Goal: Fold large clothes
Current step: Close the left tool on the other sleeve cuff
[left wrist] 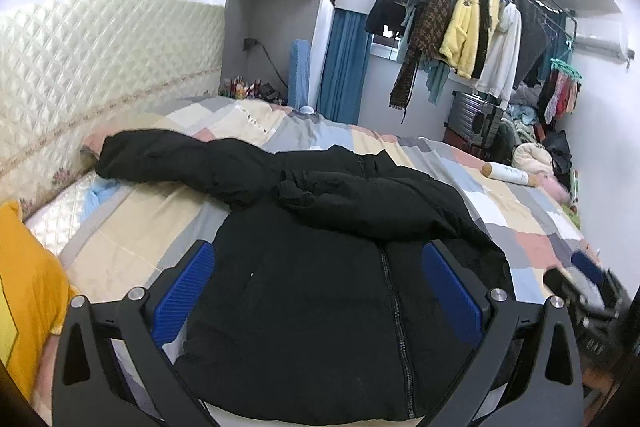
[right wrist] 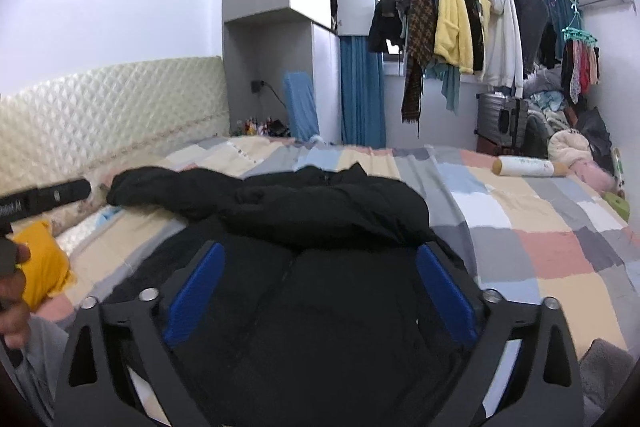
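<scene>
A black zip-up jacket (left wrist: 312, 291) lies front up on the patchwork bedspread (left wrist: 532, 239). One sleeve (left wrist: 380, 199) is folded across the chest. The other sleeve (left wrist: 168, 159) stretches left toward the headboard. My left gripper (left wrist: 318, 249) hovers over the jacket's body, open, its blue pads (left wrist: 184, 291) wide apart with nothing pinched. My right gripper (right wrist: 320, 249) is open too, above the same jacket (right wrist: 320, 307) near the folded sleeve (right wrist: 332, 211). In the left wrist view the right gripper (left wrist: 588, 287) shows blurred at the right edge. The left gripper (right wrist: 60, 197) shows at the left of the right wrist view.
A quilted cream headboard (left wrist: 100, 67) runs along the left. A yellow pillow (left wrist: 28, 287) lies at the near left. A white roll (right wrist: 528, 167) rests on the bed's far right. Hanging clothes (right wrist: 452, 23), a suitcase (right wrist: 502, 119) and piled laundry stand beyond the bed.
</scene>
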Motion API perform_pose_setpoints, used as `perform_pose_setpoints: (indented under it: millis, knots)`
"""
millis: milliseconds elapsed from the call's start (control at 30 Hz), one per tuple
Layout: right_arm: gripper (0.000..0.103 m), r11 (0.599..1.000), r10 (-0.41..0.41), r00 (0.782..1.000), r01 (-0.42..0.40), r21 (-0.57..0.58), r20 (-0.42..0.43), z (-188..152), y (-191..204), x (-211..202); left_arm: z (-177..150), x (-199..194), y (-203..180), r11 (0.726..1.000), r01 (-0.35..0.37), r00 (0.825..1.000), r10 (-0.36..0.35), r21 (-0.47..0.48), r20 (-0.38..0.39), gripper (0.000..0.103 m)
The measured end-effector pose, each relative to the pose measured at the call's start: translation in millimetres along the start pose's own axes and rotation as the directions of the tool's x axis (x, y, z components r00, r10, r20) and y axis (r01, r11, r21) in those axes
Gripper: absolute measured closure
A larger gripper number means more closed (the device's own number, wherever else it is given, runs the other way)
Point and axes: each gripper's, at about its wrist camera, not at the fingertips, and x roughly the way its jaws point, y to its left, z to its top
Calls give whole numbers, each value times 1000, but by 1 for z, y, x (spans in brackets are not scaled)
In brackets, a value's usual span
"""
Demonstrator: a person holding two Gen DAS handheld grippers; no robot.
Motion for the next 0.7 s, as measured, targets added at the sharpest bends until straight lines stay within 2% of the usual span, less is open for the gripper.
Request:
perform_pose_setpoints:
  millis: [167, 267, 367, 533, 700]
  knots:
    - [1, 999, 20, 1000, -19, 36, -23, -6, -8, 8, 10, 10, 30, 999, 7, 1000, -7, -45, 10, 0]
    - [0, 999, 13, 999, -11, 52, -33, -10, -14, 11, 27, 27, 63, 998, -5, 1000, 6, -68, 15, 0]
    - [0, 998, 25, 999, -22, 62, -44, -15, -16, 13, 47, 48, 104, 990, -27, 1000, 28, -136, 3, 0]
    - [0, 997, 13, 999, -11, 76, -31, -18, -18, 13, 81, 93, 195, 957, -67, 998, 60, -281, -31, 0]
    - [0, 995, -16, 999, 19, 94, -38, -21, -22, 20, 97, 138, 280, 905, -110, 994, 89, -411, -69, 0]
